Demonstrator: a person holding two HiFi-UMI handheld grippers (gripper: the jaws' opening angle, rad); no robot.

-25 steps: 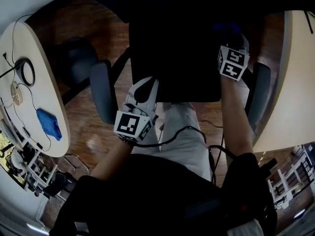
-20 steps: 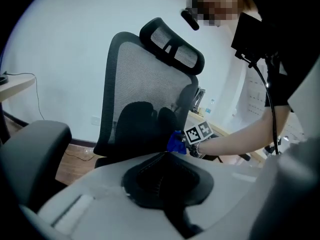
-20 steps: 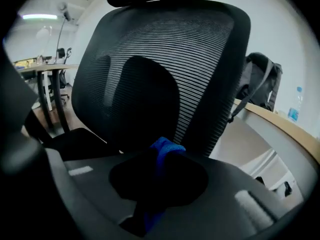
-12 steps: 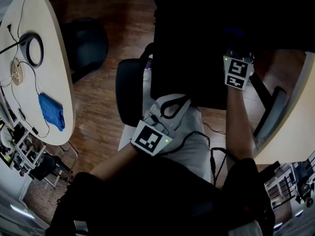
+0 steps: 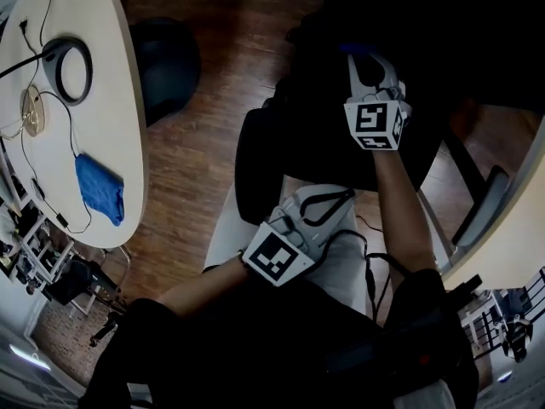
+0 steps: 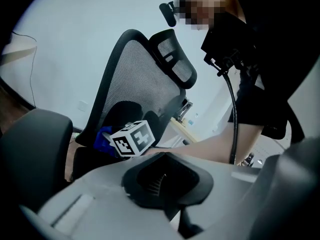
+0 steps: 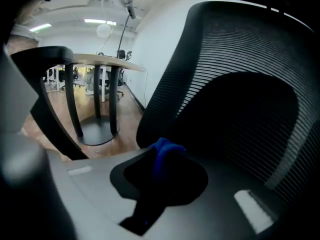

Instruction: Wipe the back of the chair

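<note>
The black mesh chair back (image 7: 240,79) fills the right gripper view and stands tall with its headrest (image 6: 175,64) in the left gripper view. My right gripper (image 5: 364,62) is shut on a blue cloth (image 7: 166,150) and holds it against the chair back (image 5: 341,126). The cloth (image 6: 102,139) shows beside that gripper's marker cube in the left gripper view. My left gripper (image 5: 335,198) is lower, close to the chair's bottom edge; its jaws look shut with nothing in them. A dark padded armrest (image 6: 35,149) sits just to its left.
A white table (image 5: 111,118) at the left carries a second blue cloth (image 5: 100,190), a ring of cable (image 5: 68,58) and thin wires. Another dark seat (image 5: 166,58) stands beside it on the wooden floor. A pale table edge (image 5: 511,203) is at the right. A black-legged table (image 7: 95,99) stands behind.
The view has swung, so the chair now lies further right. My right gripper has slid the cloth towards the middle of the chair back. The left gripper has moved right, under the chair.
</note>
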